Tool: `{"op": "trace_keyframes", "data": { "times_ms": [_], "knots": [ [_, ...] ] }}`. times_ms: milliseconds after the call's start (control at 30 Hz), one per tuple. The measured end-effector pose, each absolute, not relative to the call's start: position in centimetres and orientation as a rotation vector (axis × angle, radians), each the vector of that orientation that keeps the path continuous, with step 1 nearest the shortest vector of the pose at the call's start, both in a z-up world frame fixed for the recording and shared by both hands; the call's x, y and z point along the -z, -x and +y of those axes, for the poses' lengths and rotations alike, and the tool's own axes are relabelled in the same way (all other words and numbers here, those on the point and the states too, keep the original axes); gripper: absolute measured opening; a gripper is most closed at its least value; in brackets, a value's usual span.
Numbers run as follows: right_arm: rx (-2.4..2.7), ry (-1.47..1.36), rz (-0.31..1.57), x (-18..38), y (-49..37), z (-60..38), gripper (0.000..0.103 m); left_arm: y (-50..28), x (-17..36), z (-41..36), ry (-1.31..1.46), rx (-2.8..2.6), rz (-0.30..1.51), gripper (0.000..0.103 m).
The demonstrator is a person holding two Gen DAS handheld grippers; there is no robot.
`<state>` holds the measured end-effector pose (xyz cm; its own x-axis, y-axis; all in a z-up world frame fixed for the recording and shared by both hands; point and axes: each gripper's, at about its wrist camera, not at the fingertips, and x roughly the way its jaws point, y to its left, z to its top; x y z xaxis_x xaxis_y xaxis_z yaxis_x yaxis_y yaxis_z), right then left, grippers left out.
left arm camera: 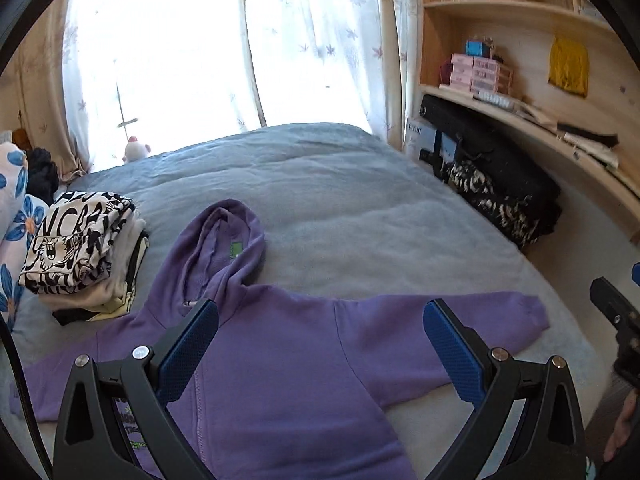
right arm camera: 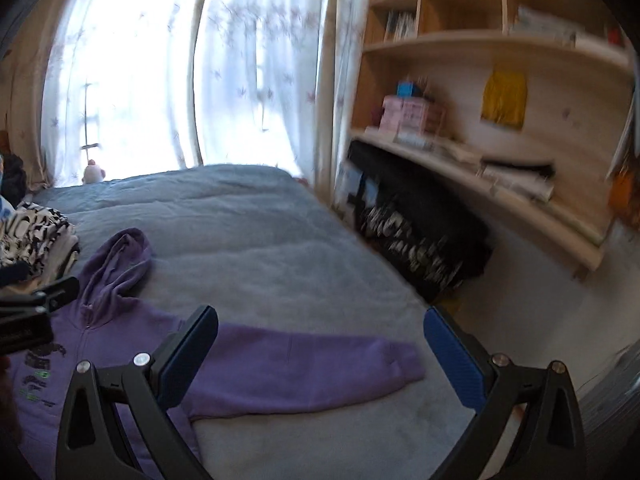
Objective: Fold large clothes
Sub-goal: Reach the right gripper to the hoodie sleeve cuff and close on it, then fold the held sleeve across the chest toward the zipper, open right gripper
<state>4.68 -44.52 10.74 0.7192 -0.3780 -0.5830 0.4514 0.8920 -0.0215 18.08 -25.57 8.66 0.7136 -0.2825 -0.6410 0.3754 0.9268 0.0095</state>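
A soft purple hoodie [left arm camera: 288, 364] lies flat on the bed [left arm camera: 360, 216], face up, sleeves spread, hood pointed. Both the left claw [left arm camera: 320, 344] and right claw [right arm camera: 320, 348] hover released, their blue textured pads wide apart.

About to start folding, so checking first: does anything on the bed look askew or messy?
Nothing stands out. The purple hoodie lies flat on the grey blanket, sleeves spread, hood up; the folded pile beside it looks tidy.
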Motion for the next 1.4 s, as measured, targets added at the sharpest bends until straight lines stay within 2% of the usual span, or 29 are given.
{"op": "trace_keyframes", "data": {
  "times_ms": [367,533,633,933,1000,1067,1133,1400],
  "knots": [
    [0.511,-0.572,0.766,3.0,-5.4,-56.2,0.102,-22.8,2.8,-32.2,-0.161,0.34,0.864,0.101],
    [0.515,-0.666,0.87,7.8,-5.4,-58.2,0.091,-23.4,6.6,-33.3,-0.187,0.317,0.901,0.101],
    [0.502,-0.754,0.891,9.8,-5.5,-59.4,0.088,-23.9,8.5,-33.9,-0.183,0.316,0.934,0.101],
    [0.524,-0.945,0.879,13.5,-7.3,-61.1,0.087,-24.2,11.0,-34.9,-0.175,0.331,0.973,0.101],
    [0.535,-0.948,0.865,13.5,-7.8,-61.2,0.079,-24.3,11.0,-34.7,-0.167,0.335,0.978,0.101],
    [0.558,-0.917,0.884,13.4,-8.4,-61.2,0.035,-24.3,10.8,-34.1,-0.157,0.341,0.978,0.101],
    [0.529,-0.928,0.872,13.1,-8.7,-61.3,0.015,-24.3,10.4,-33.4,-0.154,0.34,0.974,0.101],
    [0.349,-0.642,0.711,3.4,-11.4,-53.3,0.012,-23.2,6.9,-27.2,-0.167,0.3,0.91,0.101]
  ]
}}
